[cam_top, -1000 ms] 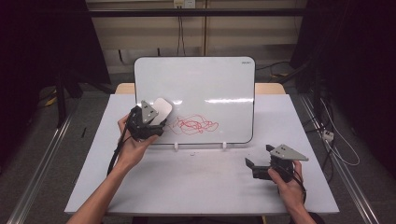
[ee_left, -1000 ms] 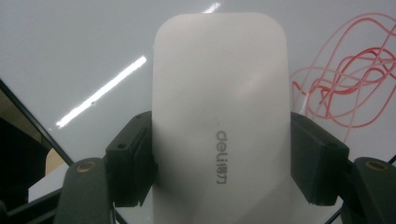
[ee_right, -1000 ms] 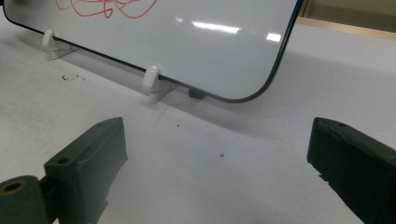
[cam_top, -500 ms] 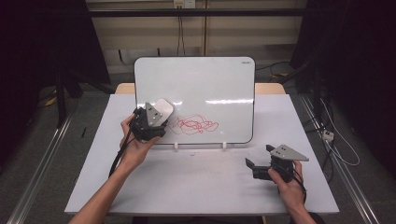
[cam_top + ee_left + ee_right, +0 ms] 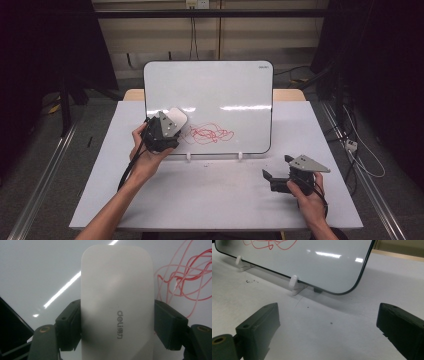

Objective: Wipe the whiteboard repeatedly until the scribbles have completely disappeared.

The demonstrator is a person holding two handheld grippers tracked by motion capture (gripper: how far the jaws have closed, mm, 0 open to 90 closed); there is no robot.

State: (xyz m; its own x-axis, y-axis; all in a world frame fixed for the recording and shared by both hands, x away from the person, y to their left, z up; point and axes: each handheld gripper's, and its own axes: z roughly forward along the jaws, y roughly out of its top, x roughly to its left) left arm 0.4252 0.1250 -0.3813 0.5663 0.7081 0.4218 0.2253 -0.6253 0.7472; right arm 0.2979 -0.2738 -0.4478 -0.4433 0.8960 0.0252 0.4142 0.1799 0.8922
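Note:
A white whiteboard stands upright on the table, with a red scribble low on its face. My left gripper presses a white eraser against the board just left of the scribble. In the left gripper view the eraser sits between both pads of the left gripper. The jaws have just been opening a little, and the pads still touch the eraser's sides. The red scribble lies to its right. My right gripper rests on the table at the front right, open and empty.
The board stands on two white clip feet near the middle of the white table. The board's lower right corner is ahead of the right gripper. Dark floor, rails and cables surround the table.
The left gripper with the eraser has shifted only slightly on the board. The right gripper has stayed where it was.

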